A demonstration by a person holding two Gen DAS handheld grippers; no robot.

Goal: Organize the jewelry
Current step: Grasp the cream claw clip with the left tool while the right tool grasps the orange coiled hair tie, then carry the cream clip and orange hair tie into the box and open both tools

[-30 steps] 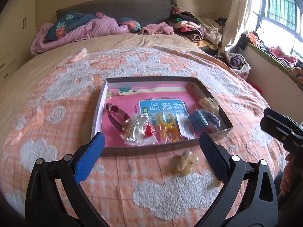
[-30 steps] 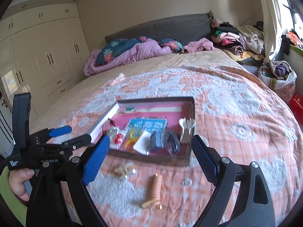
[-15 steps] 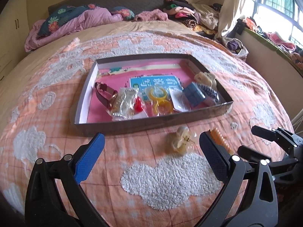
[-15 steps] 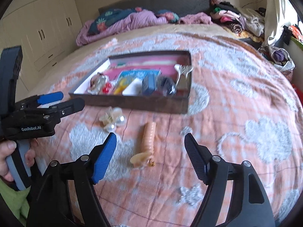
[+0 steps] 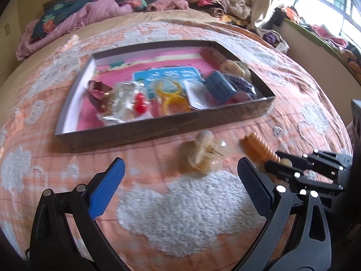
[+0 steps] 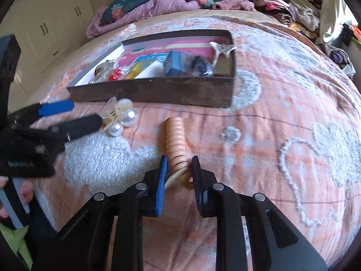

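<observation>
We are working partway through the tidying: the shallow dark-walled cardboard tray with the pink lining [image 5: 162, 124] is already holding most of the pieces, among them a blue rectangular box [image 5: 220, 88], yellow plastic rings [image 5: 171, 94] and a clear packet with something red in it [image 5: 133, 103], while two pieces are lying outside it on the peach-and-white quilted bed [image 6: 282, 117]. We are closing the right hand-held gripper [image 6: 179, 174] around the near end of the peach ribbed coil hair tie [image 6: 176, 144], its jaws drawn in tight on either side of it (whether the coil is lifted off the quilt we cannot tell). The left hand-held gripper [image 5: 180, 178] is hanging with its jaws spread wide and holding nothing, just short of the cream hair clip with large white pearls [image 6: 119, 117], which is resting just in front of the tray's near wall. As we are judging it, both loose pieces are waiting to go into the tray, the coil first, the pearl clip after.
</observation>
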